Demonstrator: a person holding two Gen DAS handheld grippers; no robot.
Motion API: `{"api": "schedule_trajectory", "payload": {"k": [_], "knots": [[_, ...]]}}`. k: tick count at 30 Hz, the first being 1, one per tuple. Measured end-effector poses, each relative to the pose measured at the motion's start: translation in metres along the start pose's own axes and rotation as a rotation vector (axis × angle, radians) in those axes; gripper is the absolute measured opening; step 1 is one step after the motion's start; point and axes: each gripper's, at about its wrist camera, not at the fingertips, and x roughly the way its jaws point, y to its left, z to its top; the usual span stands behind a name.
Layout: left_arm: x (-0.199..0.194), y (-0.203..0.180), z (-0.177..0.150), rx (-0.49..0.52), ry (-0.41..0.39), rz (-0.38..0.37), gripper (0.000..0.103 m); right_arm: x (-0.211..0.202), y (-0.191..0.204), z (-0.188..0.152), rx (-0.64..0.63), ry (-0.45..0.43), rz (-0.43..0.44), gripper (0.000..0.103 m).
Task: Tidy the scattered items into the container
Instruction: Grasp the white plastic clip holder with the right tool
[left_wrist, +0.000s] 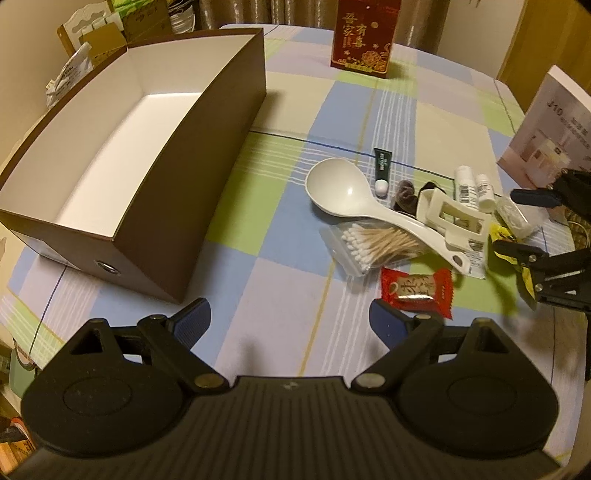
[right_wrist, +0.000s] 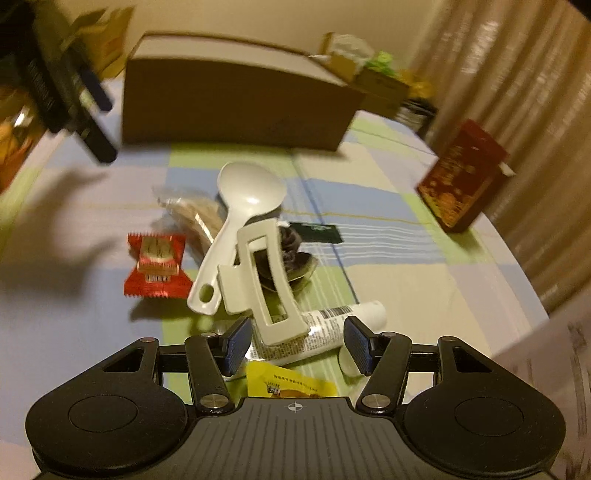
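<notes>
An open brown box (left_wrist: 192, 177) with a white inside stands on the checked tablecloth; the right wrist view shows the box (right_wrist: 236, 107) from its long side. Right of it lies a heap: white spoon (left_wrist: 340, 188), bag of cotton swabs (left_wrist: 373, 243), red sweet wrapper (left_wrist: 417, 290), green tube (left_wrist: 381, 164), dark hair tie (left_wrist: 404, 195), white claw clip (left_wrist: 454, 218). My left gripper (left_wrist: 291, 319) hangs open over bare cloth, the wrapper just past its right finger. My right gripper (right_wrist: 298, 343) is open, with the claw clip's (right_wrist: 266, 280) near end and a white tube (right_wrist: 332, 325) between its untouching pads.
A red gift box (left_wrist: 364, 35) stands at the table's far side and a white product box (left_wrist: 550, 133) at the right. A yellow packet (right_wrist: 291, 380) lies under my right gripper. Cartons and bags crowd the space behind the brown box. Curtains (right_wrist: 517, 74) hang beyond the table.
</notes>
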Motion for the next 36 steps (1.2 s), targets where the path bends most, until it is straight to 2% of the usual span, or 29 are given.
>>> {"api": "schedule_trajectory", "payload": {"k": [1,2,5,12,13,14,20,27,36], "knots": [[0.002,0.0,0.001,-0.002,0.003,0.004,0.091,0.004,0.0,0.0,-0.024,0.009,0.016,0.046],[0.005,0.0,0.003,-0.003,0.005,0.007,0.091,0.006,0.0,0.0,-0.04,0.018,0.029,0.043],[0.01,0.0,0.007,-0.006,0.007,0.011,0.091,0.017,0.001,-0.002,-0.084,0.029,0.036,0.042],[0.02,-0.001,0.016,-0.01,0.012,0.019,0.091,0.03,0.002,0.0,-0.136,-0.018,0.061,0.042],[0.021,-0.001,0.016,-0.009,0.013,0.019,0.091,0.031,0.002,0.002,-0.143,-0.02,0.063,0.036],[0.021,-0.001,0.017,-0.008,0.016,0.019,0.091,0.03,0.003,0.002,-0.146,-0.019,0.071,0.036],[0.023,-0.002,0.021,0.0,0.003,0.01,0.091,0.018,0.003,0.006,-0.089,-0.023,0.065,0.035],[0.026,-0.004,0.031,0.035,-0.009,-0.021,0.091,-0.006,0.001,0.012,0.046,-0.031,0.014,0.034],[0.043,-0.009,0.057,0.111,-0.022,-0.116,0.091,-0.034,-0.005,-0.002,0.454,-0.005,-0.069,0.034]]}}
